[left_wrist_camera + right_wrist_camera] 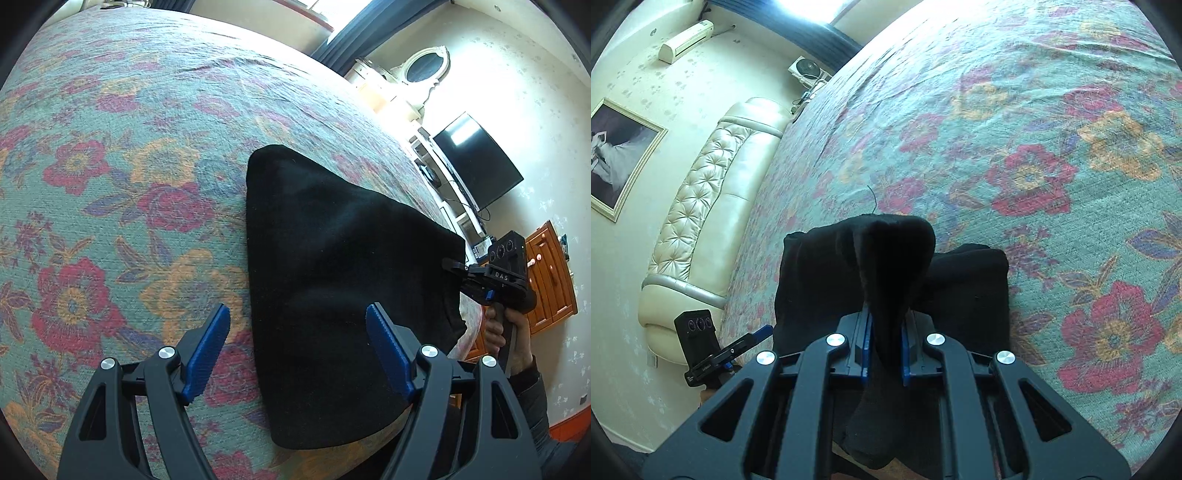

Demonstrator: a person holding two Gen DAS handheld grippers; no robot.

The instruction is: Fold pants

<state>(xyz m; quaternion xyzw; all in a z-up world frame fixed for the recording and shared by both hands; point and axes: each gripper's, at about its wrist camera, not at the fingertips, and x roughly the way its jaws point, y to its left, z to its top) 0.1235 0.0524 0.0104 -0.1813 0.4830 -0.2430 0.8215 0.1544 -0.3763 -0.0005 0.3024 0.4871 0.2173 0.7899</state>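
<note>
In the left wrist view the bed [122, 155], under a teal spread with red and orange flowers, fills the left and middle. The left claw [297, 339] stands wide above it with nothing between its blue pads [207, 350]; one pad is over the spread, the other over the pants [332, 277]. The pants, black, lie folded near the bed's right edge. At their right edge the right claw [456, 275] bites a fold of the cloth, and a hand [508, 332] grips its handle. Behind it are a dark screen [480, 162] on the wall and a wooden cabinet [550, 273].

In the right wrist view a framed picture [618, 155] hangs at far left, with a cream tufted headboard [701, 206] beside it. Low on the left, part of the left claw [753, 338] shows against the headboard. In the middle the right claw [886, 343] is nearly shut, pinching a bunched ridge of the pants [820, 280], which drapes over and down between its fingers. The flowered spread runs off to the right.
</note>
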